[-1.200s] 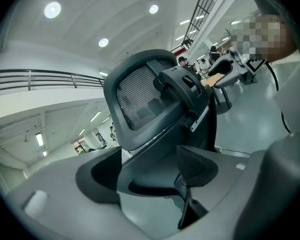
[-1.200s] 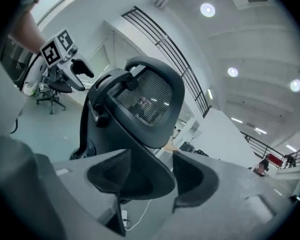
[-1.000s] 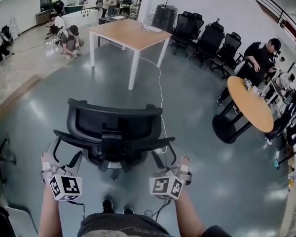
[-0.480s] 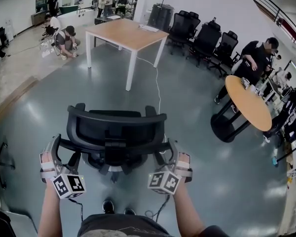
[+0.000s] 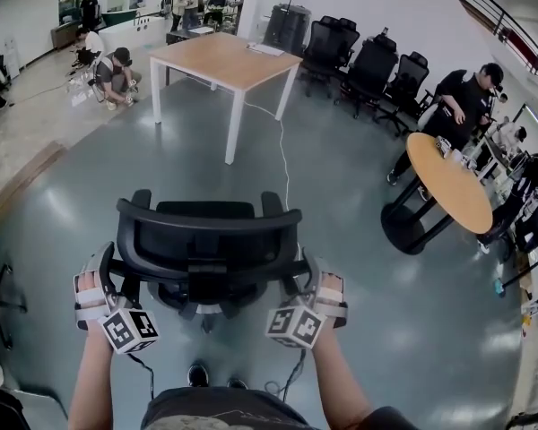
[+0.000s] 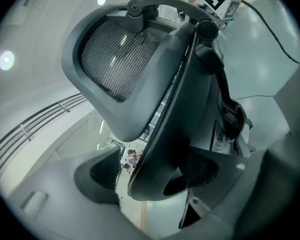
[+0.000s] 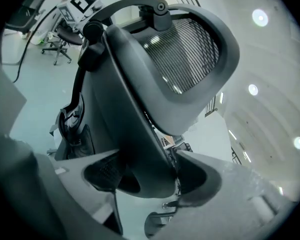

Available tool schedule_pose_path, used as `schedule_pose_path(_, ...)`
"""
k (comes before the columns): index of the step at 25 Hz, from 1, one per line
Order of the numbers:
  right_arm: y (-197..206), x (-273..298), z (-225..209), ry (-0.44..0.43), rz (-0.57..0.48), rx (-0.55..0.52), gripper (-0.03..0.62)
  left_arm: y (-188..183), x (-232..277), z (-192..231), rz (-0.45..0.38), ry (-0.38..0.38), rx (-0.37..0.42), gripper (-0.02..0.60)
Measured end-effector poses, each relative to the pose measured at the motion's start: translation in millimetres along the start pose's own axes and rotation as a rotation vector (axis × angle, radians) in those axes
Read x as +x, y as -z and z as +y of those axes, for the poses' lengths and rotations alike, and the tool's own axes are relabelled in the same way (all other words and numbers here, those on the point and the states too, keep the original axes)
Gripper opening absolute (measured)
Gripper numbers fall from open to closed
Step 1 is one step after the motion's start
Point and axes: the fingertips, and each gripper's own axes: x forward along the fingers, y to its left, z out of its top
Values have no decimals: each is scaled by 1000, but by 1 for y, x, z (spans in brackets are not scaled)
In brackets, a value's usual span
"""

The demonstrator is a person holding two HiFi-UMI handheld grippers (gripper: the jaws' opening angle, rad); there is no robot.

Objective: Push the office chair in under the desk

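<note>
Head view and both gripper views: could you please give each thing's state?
office chair: upright, well short of the desk, not pushed in.
desk: standing, no chair under it.
left gripper: jaws just closing, open round the office chair's back edge, one pad clear.
right gripper: jaws just closing, shut on the office chair's back edge.

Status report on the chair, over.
Left gripper open round office chair frame, jaws just closing. Right gripper shut on it, just closed further. Desk ahead, apart; cable on floor between.

Bare floor (image 5: 161,159) between office chair (image 5: 206,240) and desk (image 5: 220,59), crossed only by a cable (image 5: 281,164). Round table (image 5: 453,182) well off to the right.
</note>
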Motion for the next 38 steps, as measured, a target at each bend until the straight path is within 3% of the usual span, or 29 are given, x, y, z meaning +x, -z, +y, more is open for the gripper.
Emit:
schedule_pose_path(6,0,2,7,-14,-19,-25,262,6,2,-17,35,14,-20,309)
schedule_pose_path(12,-3,7,9,-58,-18,-56,247,8,5,-15,84,26,-18,299)
schedule_pose_path(27,-3,32,4,-61,3,-74,241,4,25,-13,83,28,-12,293)
schedule_pose_path(38,-9,69,-12,-62,36,-72,239,-5,63,4,88,17,67,282)
